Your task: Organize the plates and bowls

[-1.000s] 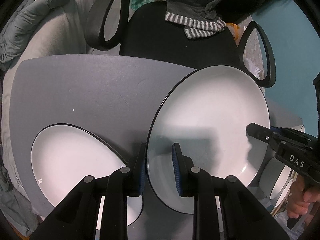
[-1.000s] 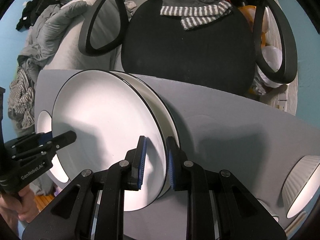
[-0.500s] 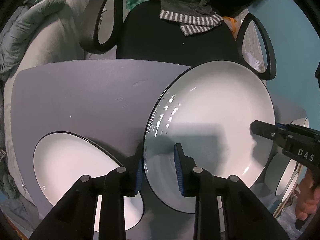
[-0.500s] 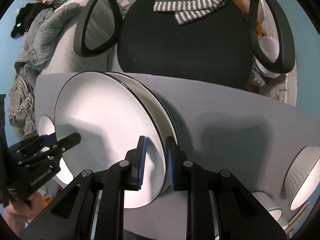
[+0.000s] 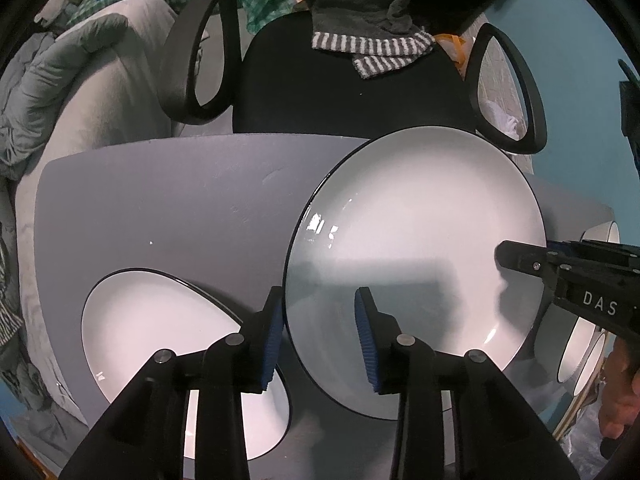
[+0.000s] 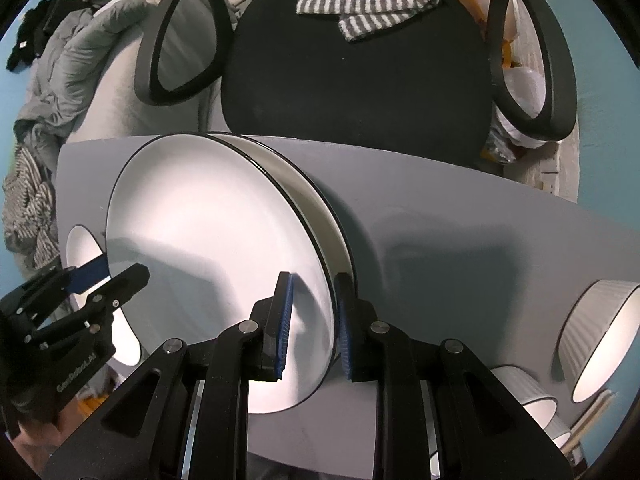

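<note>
Left tongs (image 5: pixel 320 336) stand part open, blue pads astride the near-left rim of the large white plate (image 5: pixel 416 264); the left pad sits at the plate's black edge, the right pad over its face, with a gap visible, so no firm pinch shows. Right tongs (image 6: pixel 312 320) are nearly closed on the same plate's opposite rim (image 6: pixel 208 248), one pad on the upper face, one beneath the edge. The plate is tilted above a second plate (image 6: pixel 316 208) lying under it on the grey table (image 5: pixel 168 208); whether the two touch cannot be told. Just left of the left tongs, a smaller white plate (image 5: pixel 160 336) lies flat on the table. To the right, ribbed white bowls (image 6: pixel 600 328) sit near the table's edge. Beyond the table stands a black office chair (image 6: pixel 360 80) with a striped cloth (image 6: pixel 368 8) draped on its seat; grey bedding (image 5: pixel 80 80) lies further left.
</note>
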{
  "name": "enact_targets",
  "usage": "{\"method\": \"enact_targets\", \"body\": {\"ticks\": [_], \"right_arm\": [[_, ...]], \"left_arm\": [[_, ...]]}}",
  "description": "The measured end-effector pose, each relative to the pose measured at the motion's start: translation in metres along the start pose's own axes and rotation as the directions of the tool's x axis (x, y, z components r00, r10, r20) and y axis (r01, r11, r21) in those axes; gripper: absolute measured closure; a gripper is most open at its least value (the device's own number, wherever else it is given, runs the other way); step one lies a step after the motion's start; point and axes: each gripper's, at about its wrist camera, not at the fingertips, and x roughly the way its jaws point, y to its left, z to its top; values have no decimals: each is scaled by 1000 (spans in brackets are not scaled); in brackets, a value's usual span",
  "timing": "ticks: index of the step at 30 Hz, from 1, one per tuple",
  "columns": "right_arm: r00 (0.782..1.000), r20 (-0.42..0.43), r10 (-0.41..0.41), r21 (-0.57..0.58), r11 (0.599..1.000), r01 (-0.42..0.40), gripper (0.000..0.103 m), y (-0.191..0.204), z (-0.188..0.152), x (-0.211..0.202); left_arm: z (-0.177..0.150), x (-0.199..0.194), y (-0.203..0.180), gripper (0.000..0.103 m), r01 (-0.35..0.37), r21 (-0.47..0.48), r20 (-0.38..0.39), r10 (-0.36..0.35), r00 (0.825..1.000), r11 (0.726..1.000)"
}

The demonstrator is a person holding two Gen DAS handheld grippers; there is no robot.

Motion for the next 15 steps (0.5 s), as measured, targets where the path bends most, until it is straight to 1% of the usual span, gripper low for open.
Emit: {"method": "enact_targets", "body": {"ticks": [5, 10, 15], "right_arm": [[1000, -7, -14, -10, 1000, 14, 78, 2, -1, -1], [1000, -11, -10, 0, 1000, 10, 78, 2, -4, -2], [1000, -19, -7, 0, 1000, 7, 72, 4, -4, -3]], "left_arm": [[-6, -2, 0, 64, 13, -4, 3, -13, 1000, 1000], [-12, -5, -3, 64, 9, 13, 18, -9, 1000, 1000], [-15, -7, -3, 64, 15, 7, 18, -16, 1000, 1000]]}}
